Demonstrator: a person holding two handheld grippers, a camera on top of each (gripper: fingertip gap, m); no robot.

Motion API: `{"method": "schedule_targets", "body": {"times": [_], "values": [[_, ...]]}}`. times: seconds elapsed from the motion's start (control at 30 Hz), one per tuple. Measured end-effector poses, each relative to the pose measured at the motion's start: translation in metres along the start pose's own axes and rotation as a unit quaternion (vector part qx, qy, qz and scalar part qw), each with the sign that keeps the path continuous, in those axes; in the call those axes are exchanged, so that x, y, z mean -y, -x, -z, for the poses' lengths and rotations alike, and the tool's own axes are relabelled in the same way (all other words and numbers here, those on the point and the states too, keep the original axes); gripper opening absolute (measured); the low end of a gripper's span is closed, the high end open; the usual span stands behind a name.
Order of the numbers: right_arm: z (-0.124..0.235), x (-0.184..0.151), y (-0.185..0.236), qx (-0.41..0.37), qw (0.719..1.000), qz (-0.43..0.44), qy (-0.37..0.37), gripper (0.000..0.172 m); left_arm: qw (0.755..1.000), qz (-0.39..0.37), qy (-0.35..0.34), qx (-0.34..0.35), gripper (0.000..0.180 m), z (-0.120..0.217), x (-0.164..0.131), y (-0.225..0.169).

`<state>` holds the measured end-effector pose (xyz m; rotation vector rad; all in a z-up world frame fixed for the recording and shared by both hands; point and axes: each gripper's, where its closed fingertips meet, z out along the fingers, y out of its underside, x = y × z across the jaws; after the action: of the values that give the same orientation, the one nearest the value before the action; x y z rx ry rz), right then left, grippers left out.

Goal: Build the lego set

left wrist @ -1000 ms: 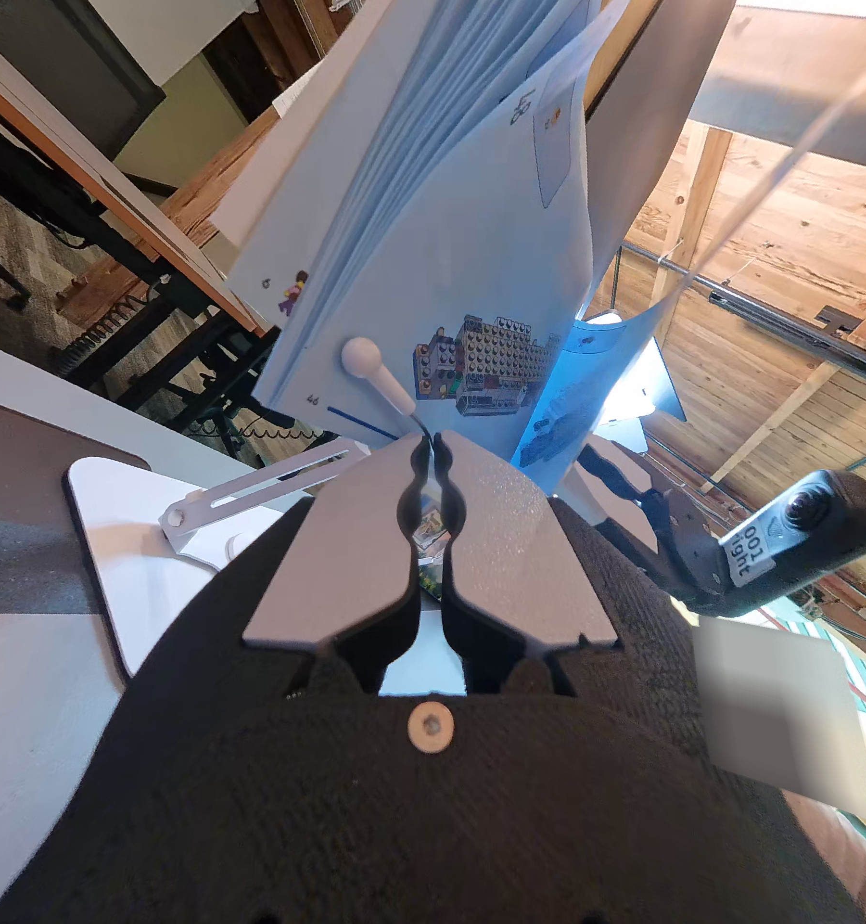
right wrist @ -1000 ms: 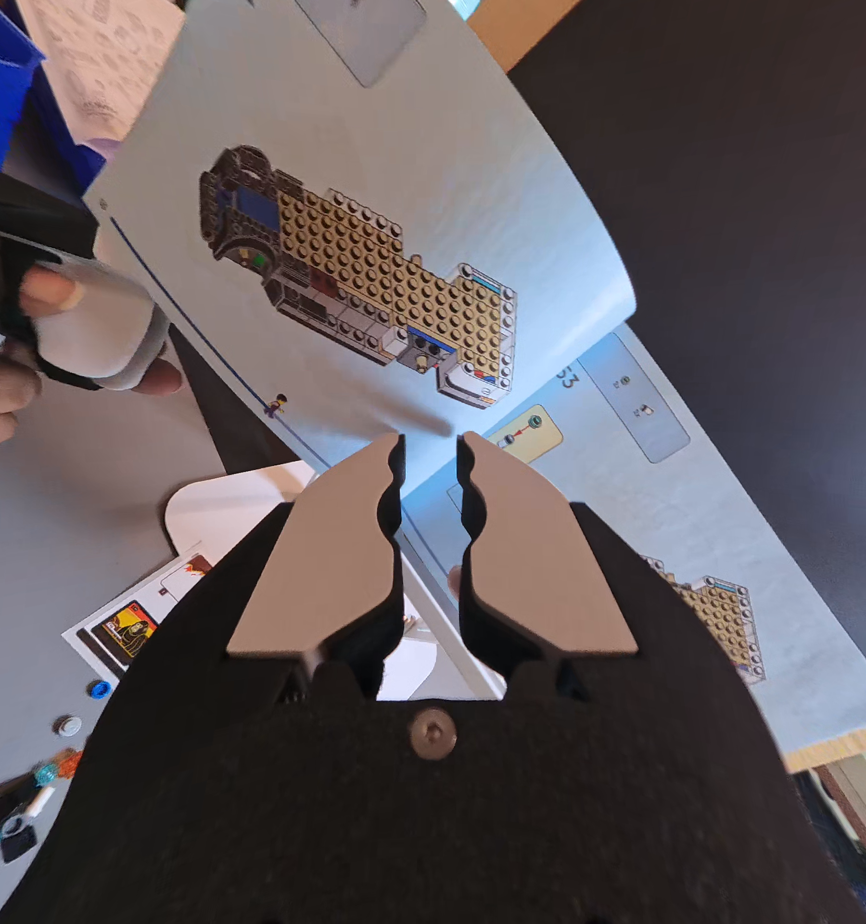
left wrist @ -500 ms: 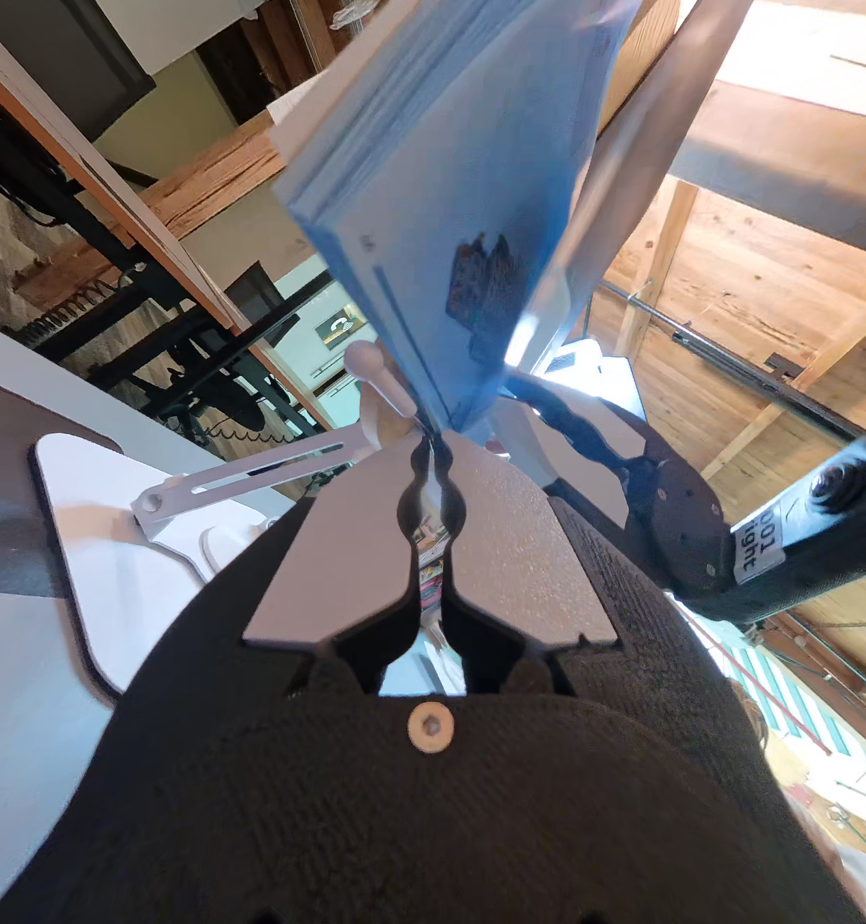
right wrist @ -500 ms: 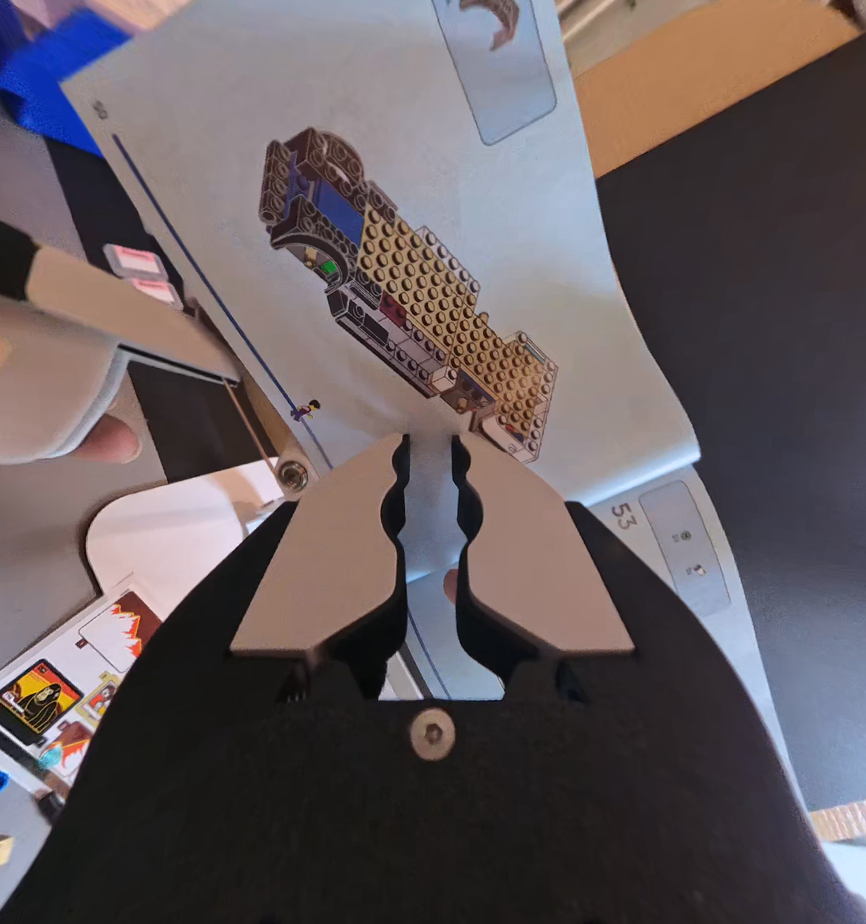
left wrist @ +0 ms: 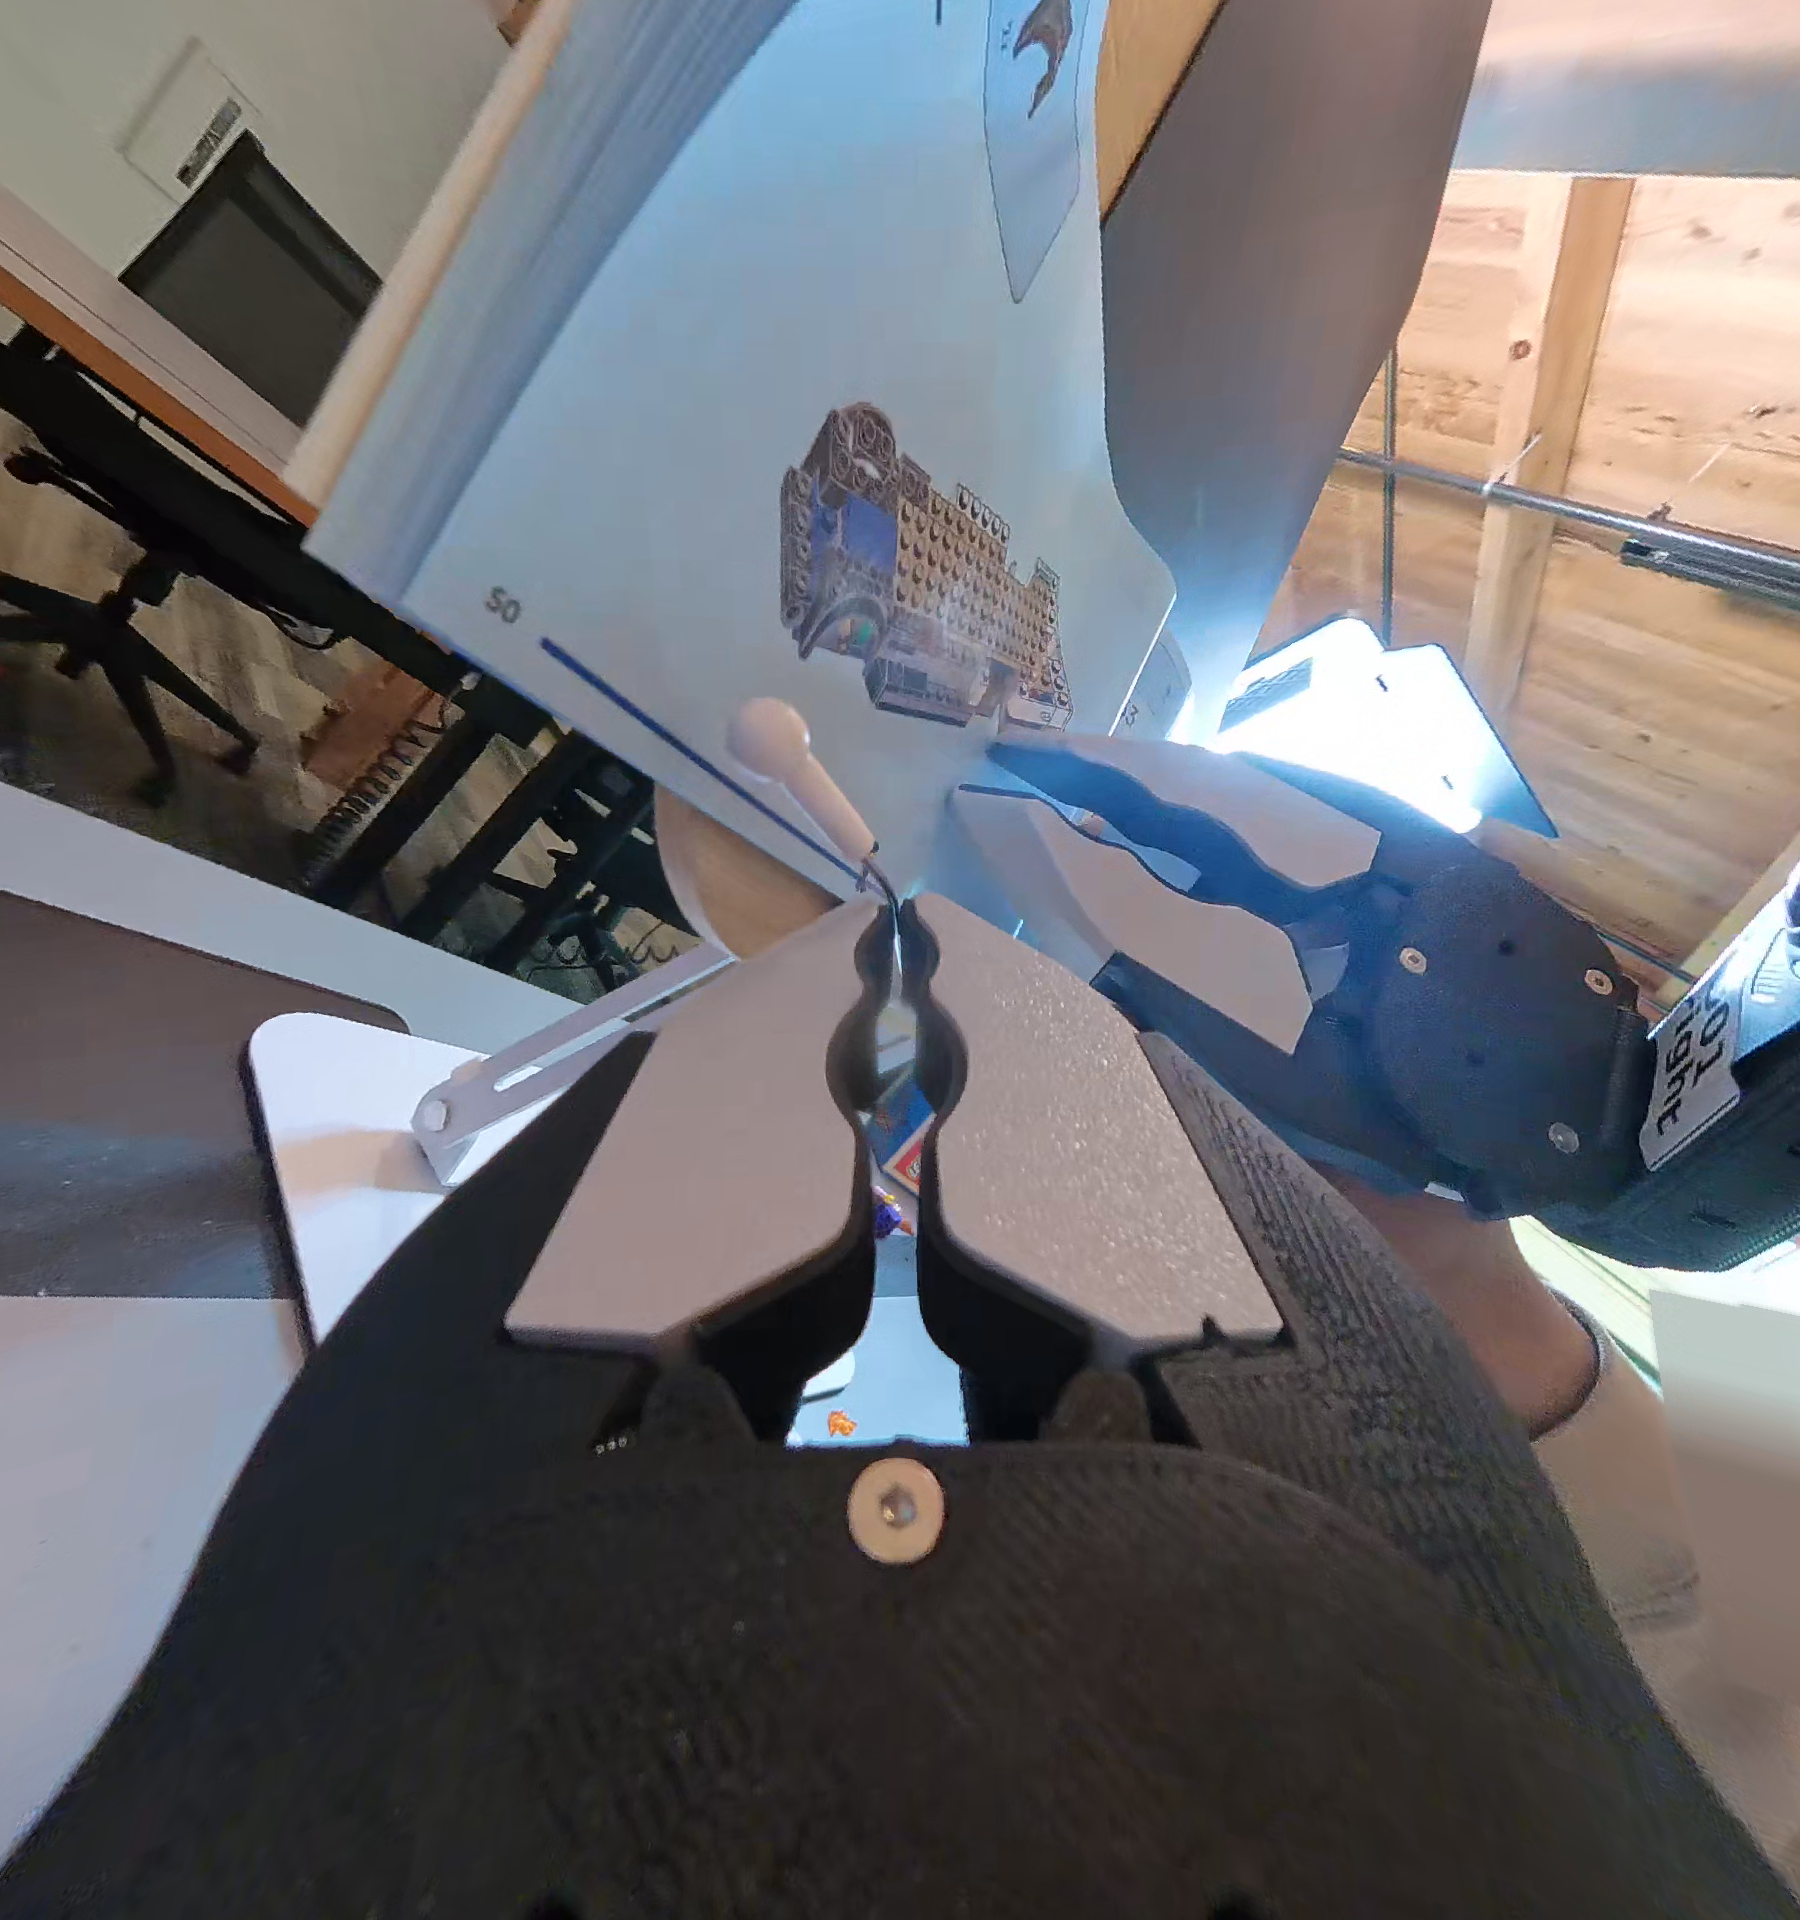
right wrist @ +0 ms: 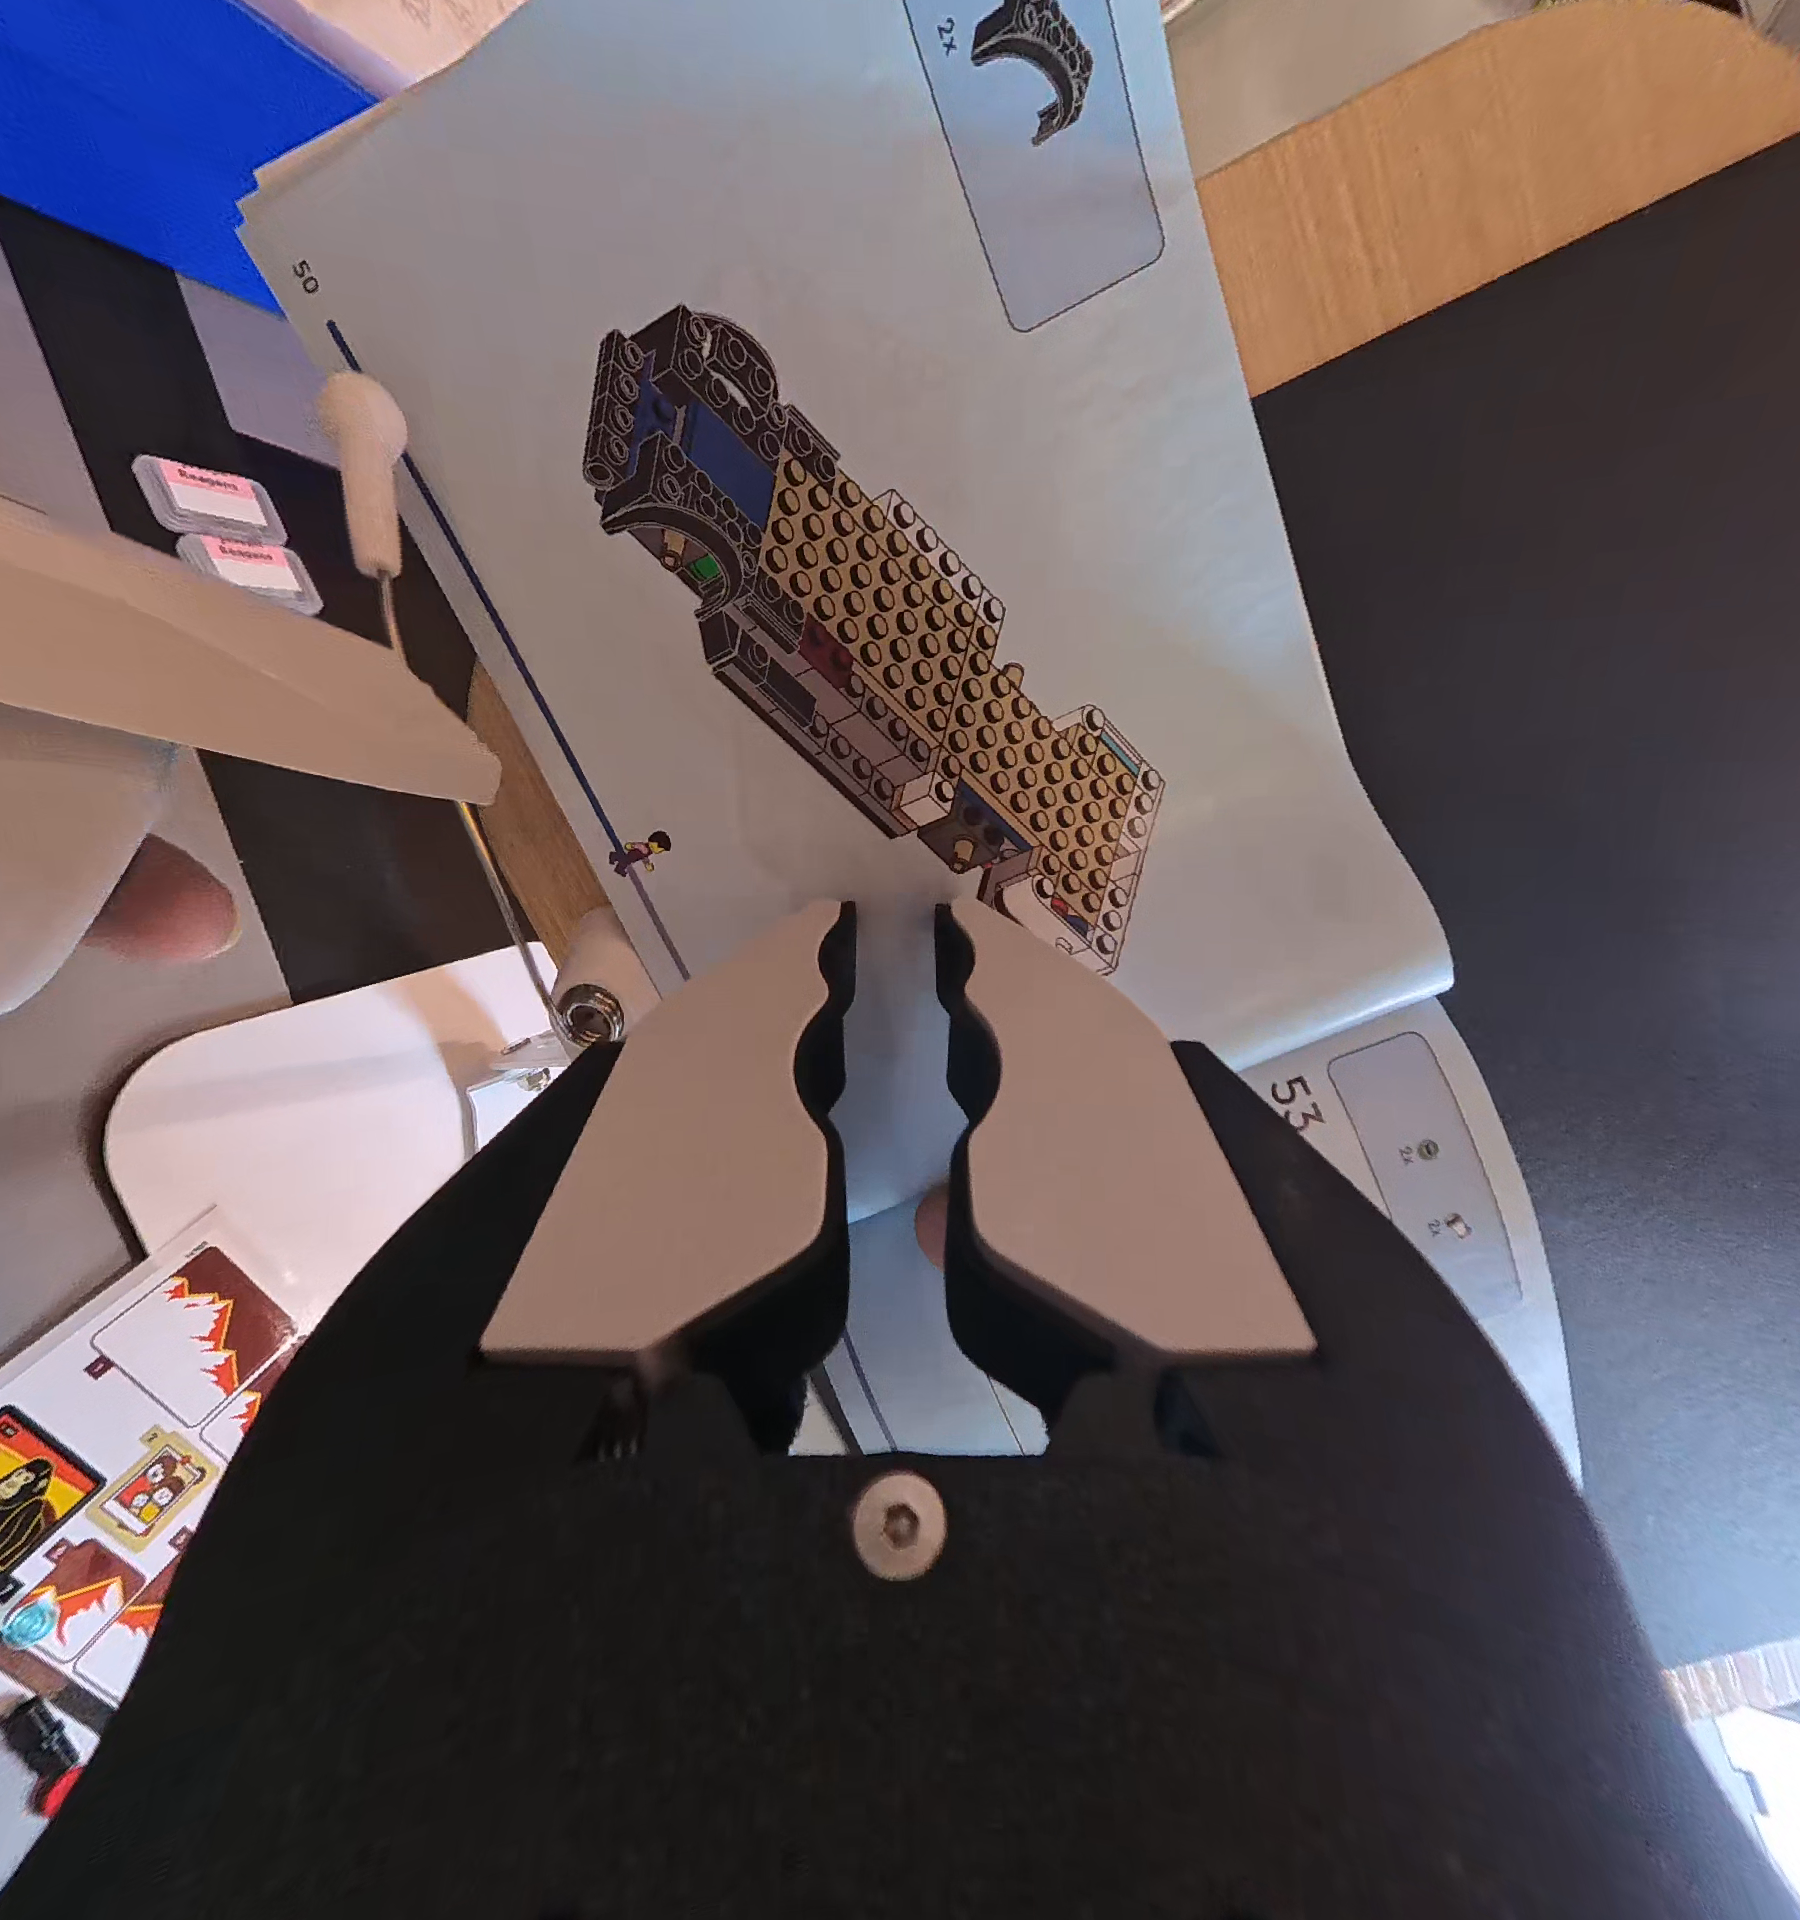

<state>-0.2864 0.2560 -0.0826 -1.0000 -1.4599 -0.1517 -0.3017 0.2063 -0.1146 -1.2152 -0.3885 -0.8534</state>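
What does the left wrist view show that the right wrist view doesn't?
Only the left wrist view: the right gripper side-on at the page's lower edge, an office chair, wooden wall. Only the right wrist view: sticker sheet, blue bin, the next page. Both: the instruction booklet page with the brick model and the cream-tipped wire arm.

The lifted booklet page (right wrist: pixel 1031 499) blocks the way ahead of the right gripper (right wrist: pixel 891 914); the wire arm (right wrist: pixel 371 488) guards its left side, while the dark mat (right wrist: pixel 1602 727) on the right is open
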Motion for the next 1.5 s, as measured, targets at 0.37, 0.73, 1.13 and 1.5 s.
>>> {"method": "schedule_targets", "body": {"times": [0.37, 0.73, 1.13, 1.5], "values": [[0.007, 0.002, 0.002, -0.003, 1.000, 0.014, -0.005, 0.017, 1.000, 0.006, 0.001, -0.007, 0.001, 0.000, 0.000, 0.001], [0.007, 0.003, 0.006, 0.032, 0.999, -0.001, -0.017, 0.018, 0.979, -0.195, 0.060, 0.026, 0.001, -0.012, 0.002, -0.021], [0.054, -0.031, -0.018, 0.085, 0.969, -0.213, -0.097, 0.018, 0.751, -0.606, 0.255, 0.065, 0.002, -0.044, -0.021, -0.041], [0.039, -0.039, -0.001, 0.105, 0.963, -0.228, -0.102, 0.006, 0.568, -0.717, 0.403, 0.025, 0.003, -0.056, -0.046, -0.036]]}}
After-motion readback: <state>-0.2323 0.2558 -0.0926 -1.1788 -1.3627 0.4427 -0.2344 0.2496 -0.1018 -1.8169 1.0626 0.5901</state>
